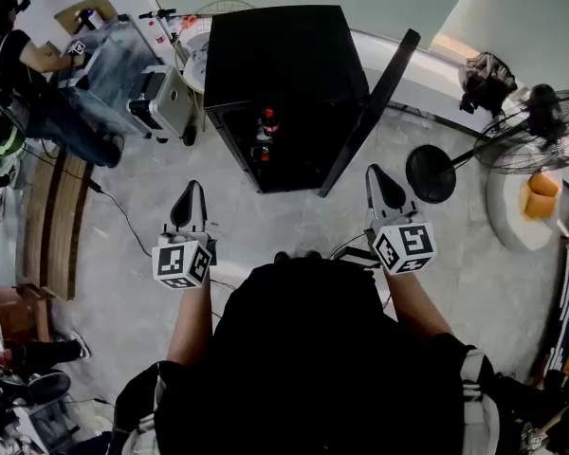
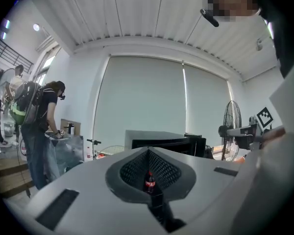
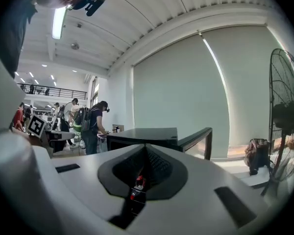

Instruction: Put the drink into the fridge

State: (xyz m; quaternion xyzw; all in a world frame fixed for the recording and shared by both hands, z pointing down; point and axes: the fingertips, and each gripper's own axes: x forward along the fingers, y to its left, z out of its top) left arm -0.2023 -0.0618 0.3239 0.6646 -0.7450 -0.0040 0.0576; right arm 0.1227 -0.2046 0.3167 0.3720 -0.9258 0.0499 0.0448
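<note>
A black fridge (image 1: 283, 55) stands on the floor ahead with its door (image 1: 368, 112) swung open to the right. Inside it a cola bottle (image 1: 267, 121) with a red label stands upright on a shelf, and something red shows on the shelf below it. My left gripper (image 1: 190, 202) and right gripper (image 1: 384, 186) hang level in front of the fridge, a short way back from its opening, both shut and holding nothing. In the left gripper view the bottle (image 2: 149, 181) shows small beyond the closed jaws (image 2: 148, 153). The right gripper view shows the bottle (image 3: 137, 184) the same way.
A black pedestal fan (image 1: 536, 126) and its round base (image 1: 431, 172) stand right of the door. A bag (image 1: 486, 79) lies behind it. At the left, a person (image 1: 14, 60) leans over a table (image 1: 123, 60). A wooden bench (image 1: 55, 216) and a cable run along the floor.
</note>
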